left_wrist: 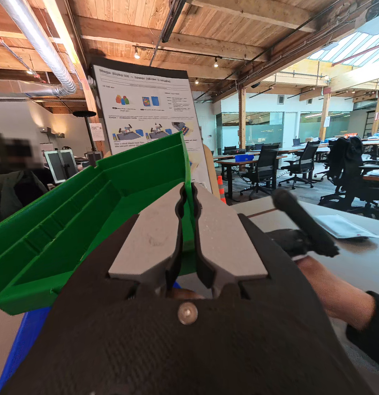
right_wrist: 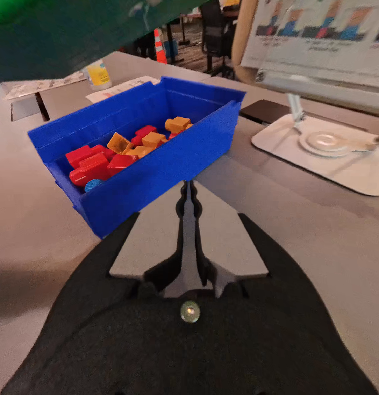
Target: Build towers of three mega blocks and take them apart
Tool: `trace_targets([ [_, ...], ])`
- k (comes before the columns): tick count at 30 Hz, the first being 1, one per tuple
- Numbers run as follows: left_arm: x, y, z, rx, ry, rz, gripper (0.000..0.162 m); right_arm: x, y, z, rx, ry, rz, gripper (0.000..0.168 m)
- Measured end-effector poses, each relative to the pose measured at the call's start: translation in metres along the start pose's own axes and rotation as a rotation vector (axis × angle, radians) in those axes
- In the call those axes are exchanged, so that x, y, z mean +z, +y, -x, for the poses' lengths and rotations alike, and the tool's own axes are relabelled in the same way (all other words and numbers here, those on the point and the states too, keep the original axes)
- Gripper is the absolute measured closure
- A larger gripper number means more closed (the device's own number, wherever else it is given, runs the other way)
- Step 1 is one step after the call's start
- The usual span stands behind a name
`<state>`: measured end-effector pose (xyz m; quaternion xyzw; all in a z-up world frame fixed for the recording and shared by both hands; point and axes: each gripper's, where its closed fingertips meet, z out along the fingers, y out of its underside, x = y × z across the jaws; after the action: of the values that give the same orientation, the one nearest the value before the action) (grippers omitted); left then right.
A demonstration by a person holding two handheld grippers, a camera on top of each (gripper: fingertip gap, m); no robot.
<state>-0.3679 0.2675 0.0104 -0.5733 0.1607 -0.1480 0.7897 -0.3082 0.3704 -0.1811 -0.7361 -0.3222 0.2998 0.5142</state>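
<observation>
Green bin (left_wrist: 62,230) tilted, wall pinched in left hand-held gripper (left_wrist: 189,188) — right hand-held gripper (right_wrist: 188,184) closed beside blue bin (right_wrist: 163,171)

Timber-beamed ceiling (left_wrist: 205,32), skylight (left_wrist: 351,47), and black office chairs (left_wrist: 263,168) at long desks (left_wrist: 248,159).

Behind your work area an instruction sheet (left_wrist: 148,111) stands upright on a white stand (right_wrist: 319,149), whose base rests on the grey table (right_wrist: 269,213). At the table's far side you've got a small bottle with a yellow label (right_wrist: 98,74) beside some loose papers (right_wrist: 120,90), and an orange traffic cone (right_wrist: 160,49) stands on the floor beyond. Farther off, black office chairs (left_wrist: 263,168) sit at long desks under the wooden ceiling (left_wrist: 205,32), and a silver duct (left_wrist: 45,53) runs overhead at your left.
</observation>
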Motion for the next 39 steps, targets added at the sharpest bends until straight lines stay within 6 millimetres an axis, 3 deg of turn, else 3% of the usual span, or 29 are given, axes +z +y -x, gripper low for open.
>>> trace_targets([
  [4,0.025,0.013,-0.043,0.003,0.037,0.011,0.162,-0.089,-0.012,-0.055,-0.061,0.136,-0.133,0.15],
  [10,0.052,0.061,-0.142,-0.04,0.144,0.071,0.161,-0.226,0.019,-0.177,-0.112,0.661,-0.161,0.145],
  [14,0.061,0.092,-0.213,0.06,0.136,0.073,0.162,-0.296,0.022,-0.213,-0.021,0.858,-0.274,0.145],
  [16,0.064,0.103,-0.239,0.075,0.127,0.083,0.162,-0.319,0.02,-0.217,0.045,0.892,-0.355,0.145],
  [20,0.06,0.126,-0.276,0.041,0.162,0.123,0.159,-0.341,0.014,-0.218,0.086,0.906,-0.447,0.146],
  [24,0.052,0.183,-0.329,0.128,0.35,0.309,0.157,-0.343,0.021,-0.225,0.129,0.927,-0.422,0.146],
  [26,0.047,0.18,-0.326,0.204,0.33,0.277,0.147,-0.343,0.024,-0.226,0.125,0.946,-0.405,0.145],
  [30,0.022,0.134,-0.291,0.234,0.368,0.201,0.118,-0.338,0.022,-0.222,0.125,0.915,-0.401,0.144],
  [33,0.004,0.116,-0.234,0.222,0.376,0.246,0.105,-0.33,0.013,-0.209,0.091,0.861,-0.418,0.14],
  [35,-0.007,0.122,-0.186,0.231,0.363,0.316,0.1,-0.314,0.004,-0.187,0.059,0.751,-0.434,0.137],
  [37,-0.017,0.136,-0.134,0.26,0.324,0.389,0.1,-0.29,-0.007,-0.155,0.018,0.586,-0.425,0.132],
  [39,-0.025,0.148,-0.084,0.274,0.255,0.441,0.1,-0.26,-0.017,-0.104,-0.046,0.35,-0.323,0.131],
])
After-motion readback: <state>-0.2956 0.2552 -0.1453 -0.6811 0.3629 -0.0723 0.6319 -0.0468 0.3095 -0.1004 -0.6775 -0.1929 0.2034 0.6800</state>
